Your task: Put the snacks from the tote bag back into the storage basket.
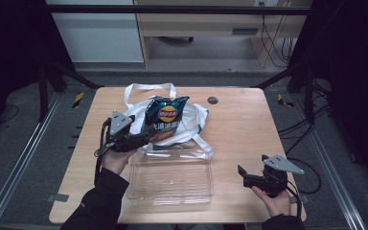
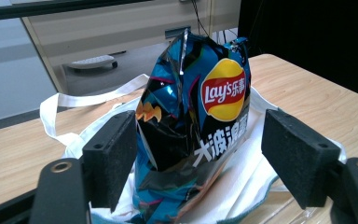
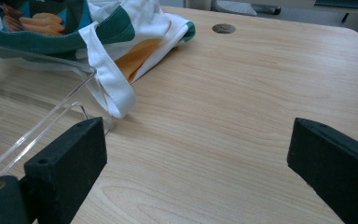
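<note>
Here the tabletop (image 1: 239, 124) is carrying a clear tray (image 1: 170, 179) near and a white tote bag (image 1: 191, 122) beyond; the chip bag (image 2: 193, 126) is standing in the tote, the left tool (image 2: 200, 154) straddling it with jaws apart, ready to grip, while the right tool (image 1: 249, 176) is idling apart at near right.

Blue Lay's chip bag (image 2: 191, 135) – upright, crumpled – standing on white tote bag (image 2: 247, 182)
</note>
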The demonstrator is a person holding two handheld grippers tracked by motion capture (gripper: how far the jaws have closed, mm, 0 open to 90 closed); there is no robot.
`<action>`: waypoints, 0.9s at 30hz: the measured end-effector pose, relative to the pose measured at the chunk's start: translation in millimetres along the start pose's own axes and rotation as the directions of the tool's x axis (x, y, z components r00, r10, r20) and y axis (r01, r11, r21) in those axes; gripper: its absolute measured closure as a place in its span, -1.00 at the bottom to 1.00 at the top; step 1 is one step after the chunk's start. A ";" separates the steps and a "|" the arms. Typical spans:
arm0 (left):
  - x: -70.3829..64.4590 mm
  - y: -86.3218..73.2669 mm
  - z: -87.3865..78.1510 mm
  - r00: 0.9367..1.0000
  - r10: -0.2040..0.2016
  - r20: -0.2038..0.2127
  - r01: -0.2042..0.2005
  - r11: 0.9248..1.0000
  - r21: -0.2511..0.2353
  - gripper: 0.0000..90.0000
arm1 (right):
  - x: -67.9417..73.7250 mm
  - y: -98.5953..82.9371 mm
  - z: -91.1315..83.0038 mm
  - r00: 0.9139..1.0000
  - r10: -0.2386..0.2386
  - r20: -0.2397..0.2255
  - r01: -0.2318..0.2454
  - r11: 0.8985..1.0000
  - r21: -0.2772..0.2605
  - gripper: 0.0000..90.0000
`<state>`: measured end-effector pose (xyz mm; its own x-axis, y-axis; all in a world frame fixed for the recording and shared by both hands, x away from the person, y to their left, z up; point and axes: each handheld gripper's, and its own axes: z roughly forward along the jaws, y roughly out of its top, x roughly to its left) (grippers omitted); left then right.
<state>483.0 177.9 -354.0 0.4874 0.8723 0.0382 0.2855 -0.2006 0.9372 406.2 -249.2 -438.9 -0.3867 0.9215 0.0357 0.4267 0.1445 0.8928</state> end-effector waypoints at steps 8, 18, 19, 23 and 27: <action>1.8 5.7 8.5 1.000 -0.002 -0.002 0.002 1.000 0.012 -0.28 | 0.2 0.0 -0.1 1.000 0.000 -0.002 0.000 1.000 0.001 -0.88; 0.8 6.1 20.3 1.000 -0.001 -0.018 0.002 0.999 0.038 -0.14 | 0.6 0.0 -0.1 1.000 0.000 -0.003 0.000 1.000 0.005 -0.88; 1.3 5.8 21.9 1.000 -0.003 -0.019 0.003 0.999 0.042 -0.14 | 0.5 0.0 0.0 1.000 -0.001 -0.003 0.001 1.000 0.004 -0.88; 2.1 5.4 27.2 1.000 -0.008 -0.025 0.009 0.999 0.053 -0.06 | -0.2 -0.2 0.4 1.000 -0.004 0.000 0.004 1.000 0.006 -0.88; 1.2 5.6 31.2 1.000 -0.006 -0.025 0.007 0.998 0.069 0.02 | 0.1 -0.2 0.4 1.000 -0.006 -0.002 0.006 1.000 0.005 -0.88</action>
<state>511.0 163.9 -359.5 0.4652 0.8842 0.0416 0.3453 -0.2246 0.9112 406.4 -249.0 -439.2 -0.3911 0.9198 0.0316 0.4289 0.1517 0.8905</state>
